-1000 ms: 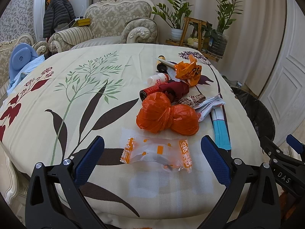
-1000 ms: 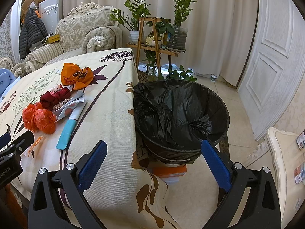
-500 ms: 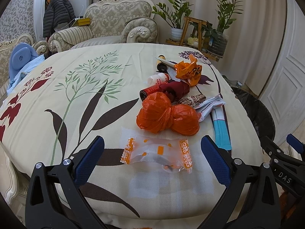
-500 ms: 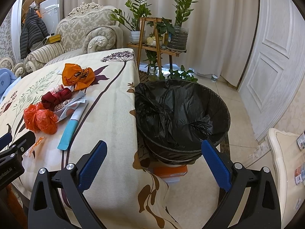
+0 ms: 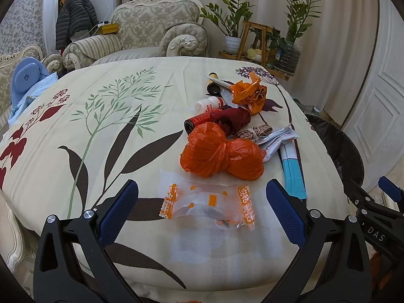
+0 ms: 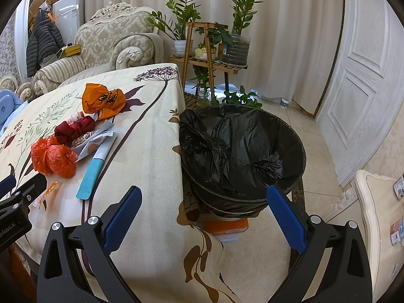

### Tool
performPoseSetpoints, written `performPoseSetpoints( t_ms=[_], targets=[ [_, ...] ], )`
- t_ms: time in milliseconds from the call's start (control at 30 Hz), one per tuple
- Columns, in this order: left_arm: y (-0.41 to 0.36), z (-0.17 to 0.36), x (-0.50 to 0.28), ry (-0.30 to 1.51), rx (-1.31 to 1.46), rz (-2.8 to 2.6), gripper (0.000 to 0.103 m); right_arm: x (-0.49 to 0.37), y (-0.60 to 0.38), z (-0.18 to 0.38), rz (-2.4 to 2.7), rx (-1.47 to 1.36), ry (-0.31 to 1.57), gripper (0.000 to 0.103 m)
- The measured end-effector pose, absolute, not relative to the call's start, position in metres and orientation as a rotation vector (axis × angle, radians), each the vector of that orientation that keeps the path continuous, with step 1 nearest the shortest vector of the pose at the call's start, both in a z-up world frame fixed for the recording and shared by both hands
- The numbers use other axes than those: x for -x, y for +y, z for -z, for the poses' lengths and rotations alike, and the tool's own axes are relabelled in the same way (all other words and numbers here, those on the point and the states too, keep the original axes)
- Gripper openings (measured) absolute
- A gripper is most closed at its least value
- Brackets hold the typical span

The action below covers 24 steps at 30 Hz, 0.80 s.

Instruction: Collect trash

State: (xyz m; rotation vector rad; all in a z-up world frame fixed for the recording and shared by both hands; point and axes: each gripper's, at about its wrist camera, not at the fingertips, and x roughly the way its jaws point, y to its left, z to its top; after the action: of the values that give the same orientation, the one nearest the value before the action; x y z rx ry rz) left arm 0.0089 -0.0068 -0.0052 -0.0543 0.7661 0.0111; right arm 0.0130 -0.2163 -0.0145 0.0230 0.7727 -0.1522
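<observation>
Left gripper: fingers spread wide, empty, either side of a clear orange-printed wrapper on the surface. Knotted orange bag just beyond it. Right gripper: fingers spread, empty, facing the black-lined bin beside the surface.

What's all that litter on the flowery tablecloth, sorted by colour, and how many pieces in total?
Orange: 3, tied orange bag, crumpled orange bag, clear orange-printed wrapper
Red: 2, dark red bundle, red-labelled white bottle
Blue: 1, blue strip
Other: 3, string, grey packet, dark bottle
Total: 9
</observation>
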Motion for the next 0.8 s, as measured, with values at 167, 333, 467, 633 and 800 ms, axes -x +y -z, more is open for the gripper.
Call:
performPoseSetpoints(
  t_ms=[167,333,467,633,800],
  targets=[
    [-0.004,0.008,-0.011,0.768,0.059,-0.011,0.099,-0.011,-0.21,0.015,0.158,-0.024,0.771,0.096],
    [-0.003,0.009,-0.012,0.769,0.058,-0.008,0.099,-0.012,-0.211,0.014,0.154,-0.037,0.768,0.096],
    [-0.003,0.004,-0.018,0.765,0.05,-0.007,0.099,-0.014,-0.216,0.013,0.15,-0.038,0.77,0.096],
    [-0.009,0.004,-0.031,0.767,0.033,-0.013,0.099,-0.015,-0.22,0.012,0.154,-0.041,0.761,0.09],
    [-0.015,0.007,-0.049,0.804,0.022,-0.003,0.099,-0.023,-0.228,0.014,0.151,-0.068,0.785,0.071]
  ],
)
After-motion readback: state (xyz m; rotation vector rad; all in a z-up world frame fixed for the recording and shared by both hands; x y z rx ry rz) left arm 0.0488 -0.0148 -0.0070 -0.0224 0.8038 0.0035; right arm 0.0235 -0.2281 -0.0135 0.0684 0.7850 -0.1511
